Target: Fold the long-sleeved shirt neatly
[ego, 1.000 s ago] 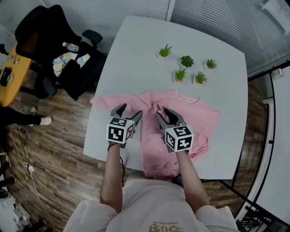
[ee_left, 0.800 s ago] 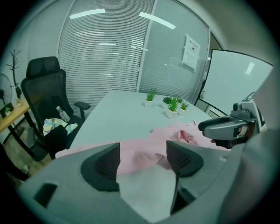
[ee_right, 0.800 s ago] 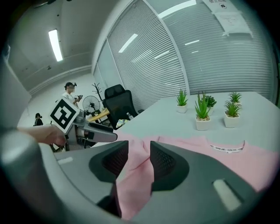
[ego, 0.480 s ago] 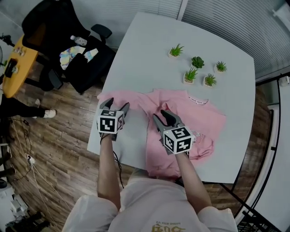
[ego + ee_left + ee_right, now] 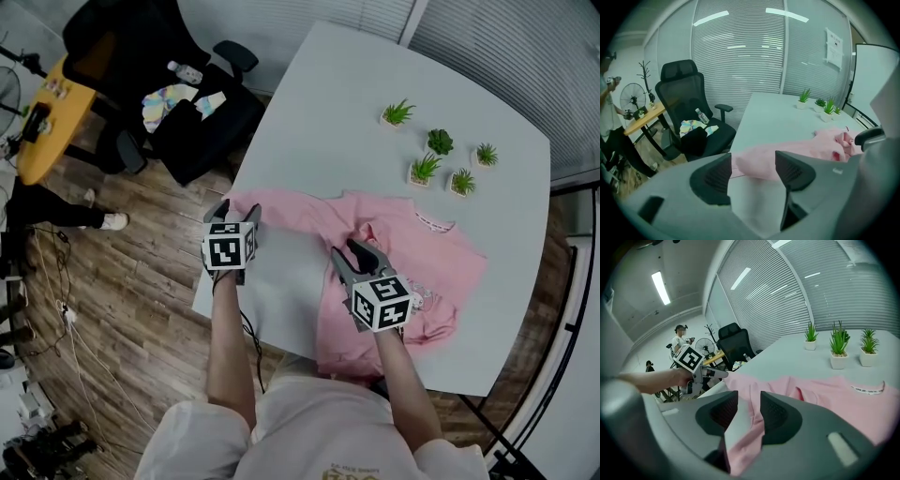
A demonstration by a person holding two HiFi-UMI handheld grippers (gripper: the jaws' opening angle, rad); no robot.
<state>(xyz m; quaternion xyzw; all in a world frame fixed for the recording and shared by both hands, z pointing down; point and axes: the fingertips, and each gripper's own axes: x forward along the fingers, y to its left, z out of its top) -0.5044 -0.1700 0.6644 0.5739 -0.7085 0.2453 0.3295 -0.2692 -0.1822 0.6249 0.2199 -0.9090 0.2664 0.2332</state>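
White worktop (image 5: 356, 122) carried pink shirt (image 5: 441, 253); plants (image 5: 427, 169) at 1 o'clock, chair (image 5: 202, 131) at 10. Left hand-held gripper (image 5: 236, 210) was closing, sleeve (image 5: 272, 202) between its jaws, unpinched. Right hand-held gripper (image 5: 359, 251) stayed released.

The shirt (image 5: 422, 258) was recorded as plain pink, and the table (image 5: 328, 122) as white. Grey bodies and black-and-white square markers were noted on the left gripper (image 5: 236, 210) and right gripper (image 5: 349, 249). The plants (image 5: 427, 169) were green, in white pots. The chair (image 5: 131, 52) was black, and the floor (image 5: 122, 309) was brown wood-grain planking.
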